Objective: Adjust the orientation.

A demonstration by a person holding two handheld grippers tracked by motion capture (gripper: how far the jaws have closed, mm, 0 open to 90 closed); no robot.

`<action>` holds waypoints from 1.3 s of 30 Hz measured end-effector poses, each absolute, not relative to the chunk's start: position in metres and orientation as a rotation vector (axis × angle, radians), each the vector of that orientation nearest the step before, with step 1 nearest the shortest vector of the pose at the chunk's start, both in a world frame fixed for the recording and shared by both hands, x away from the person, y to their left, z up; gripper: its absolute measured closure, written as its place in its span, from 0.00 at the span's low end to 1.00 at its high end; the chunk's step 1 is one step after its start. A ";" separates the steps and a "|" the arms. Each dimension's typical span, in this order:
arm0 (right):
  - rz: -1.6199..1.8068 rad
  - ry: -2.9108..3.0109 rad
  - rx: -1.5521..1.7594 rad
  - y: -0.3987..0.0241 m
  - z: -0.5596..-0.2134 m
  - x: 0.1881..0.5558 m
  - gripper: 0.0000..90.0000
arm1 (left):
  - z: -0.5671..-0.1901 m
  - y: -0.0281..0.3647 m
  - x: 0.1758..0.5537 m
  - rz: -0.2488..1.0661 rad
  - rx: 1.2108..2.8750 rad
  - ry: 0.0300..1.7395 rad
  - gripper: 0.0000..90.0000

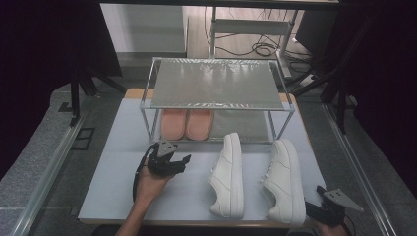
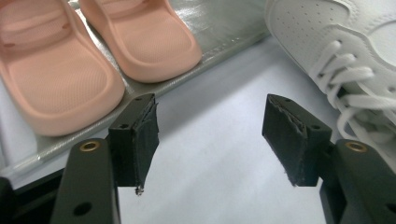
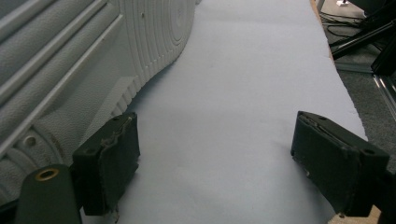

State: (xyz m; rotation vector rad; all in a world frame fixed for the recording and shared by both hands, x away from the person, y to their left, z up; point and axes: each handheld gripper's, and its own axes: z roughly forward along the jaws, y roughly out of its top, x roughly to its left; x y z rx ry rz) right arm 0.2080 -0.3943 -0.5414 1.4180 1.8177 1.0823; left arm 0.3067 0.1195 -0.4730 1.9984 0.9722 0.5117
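Left hand (image 1: 147, 184) at 7 o'clock on the pale blue table sheet (image 1: 187, 196), gripping left gripper (image 1: 183, 161); grey three-cornered plate on top, nose aimed toward 1 o'clock. Jaws spread wide in the left gripper view (image 2: 208, 135), nothing between them, bare sheet (image 2: 210, 154) below the gap.

Toward 12 o'clock from that gripper: pair of pink slippers (image 1: 186, 124) side by side on the lower shelf of a metal rack (image 1: 216, 83), toes toward the near edge. Same slippers (image 2: 93, 51) at 10 to 11 o'clock in the left gripper view, just beyond the left pad (image 2: 140, 135). Rack top shelf bare and reflective.

Centre of sheet: left white sneaker (image 1: 227, 177), on its sole, toe toward the rack, heel toward 6 o'clock. Laces and toe of it (image 2: 336, 51) at 2 o'clock in the left gripper view, beside the right pad, contact not resolvable.

Toward 3 o'clock, near but apart: right white sneaker (image 1: 285, 179), parallel, same heading, heel near the sheet's front edge.

Far right, 5 o'clock corner: right gripper (image 1: 309, 210) low at the table edge, just behind that sneaker's heel. In the right gripper view (image 3: 215, 163), jaws wide apart, holding nothing; ribbed white sole and heel (image 3: 93, 70) at 10 o'clock, close against the left pad (image 3: 114, 158); touching or not, cannot tell. Sheet (image 3: 252, 84) running ahead to 12 o'clock.
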 end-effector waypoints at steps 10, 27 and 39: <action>1.084 1.816 1.419 -0.394 -0.541 0.208 0.17 | -0.476 0.137 0.288 0.472 2.002 0.990 0.34; 1.085 1.815 1.420 -0.394 -0.542 0.208 0.17 | -0.491 0.162 0.265 0.462 2.008 1.067 0.22; 1.086 1.814 1.420 -0.394 -0.542 0.208 0.17 | -0.506 0.177 0.254 0.425 2.006 1.122 0.15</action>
